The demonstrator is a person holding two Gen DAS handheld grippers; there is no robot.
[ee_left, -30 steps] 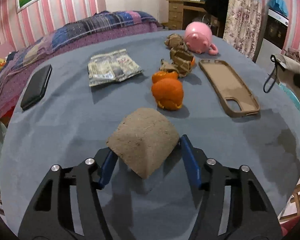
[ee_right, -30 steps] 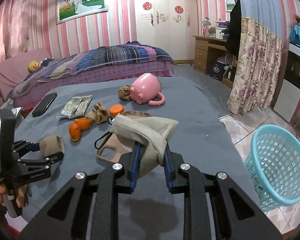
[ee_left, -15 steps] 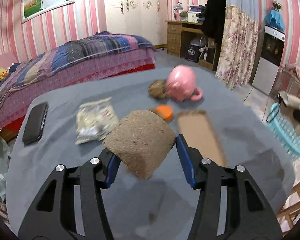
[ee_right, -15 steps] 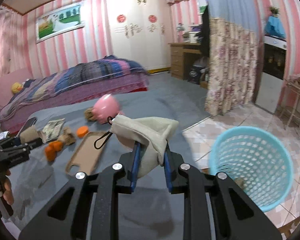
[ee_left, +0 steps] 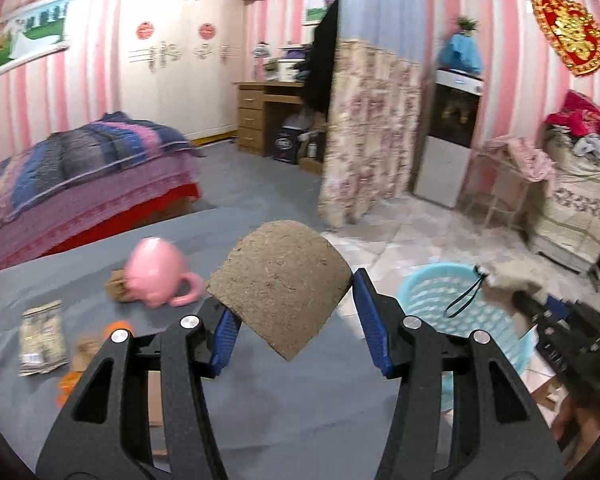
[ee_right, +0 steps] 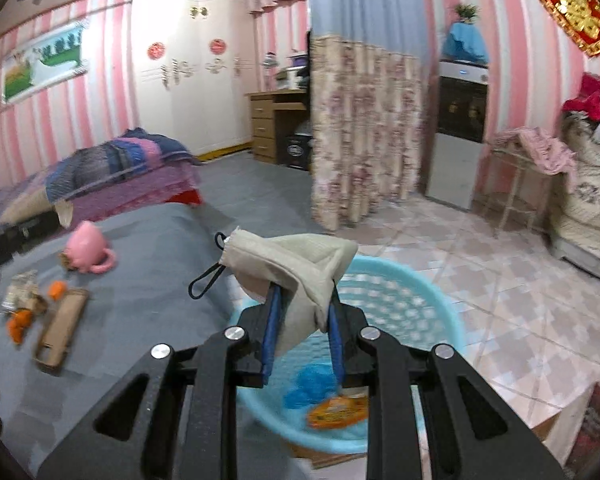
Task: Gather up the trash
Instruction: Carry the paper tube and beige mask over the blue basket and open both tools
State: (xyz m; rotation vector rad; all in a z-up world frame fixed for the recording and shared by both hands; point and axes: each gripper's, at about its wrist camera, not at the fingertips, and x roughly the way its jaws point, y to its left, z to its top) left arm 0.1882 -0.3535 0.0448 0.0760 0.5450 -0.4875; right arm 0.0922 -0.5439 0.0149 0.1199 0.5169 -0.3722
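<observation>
Left wrist view: left tongs (ee_left: 296, 320) pinch a curved brown fibrous cardboard piece (ee_left: 280, 280) between the blue pads (ee_left: 225, 332), gripped by its lower edges so the domed face points forward at 12 o'clock. It hangs clear of the grey tablecloth (ee_left: 260, 420), apparently carried as trash toward the bin. At 3 o'clock, beyond the right pad, sits the light-blue plastic mesh basket (ee_left: 432, 300) on the tiled floor; just past it the other tool shows, blurred. At 9 to 10 o'clock on the cloth: a pink pig-shaped mug (ee_left: 156, 276) with a brown crumpled wad touching its left side, a printed foil packet (ee_left: 40, 336), orange peel scraps (ee_left: 114, 327), all blurred.

Right wrist view: right tongs (ee_right: 302, 332) are pressed onto a beige cloth drawstring pouch (ee_right: 300, 268), pinched at its lower fold so the mouth and black cord loop (ee_right: 206, 280) trail toward 10 o'clock. Basket rim (ee_right: 440, 292) lies directly under and beyond the pads, from 12 to 4 o'clock; inside, a blue crumpled item (ee_right: 310, 386) and an orange wrapper (ee_right: 336, 410) already rest. Holding the pouch above the opening suggests a drop is next; releasing should let it fall inside. Tan phone case (ee_right: 62, 328) and peel remain on the table at 9 o'clock.
</observation>
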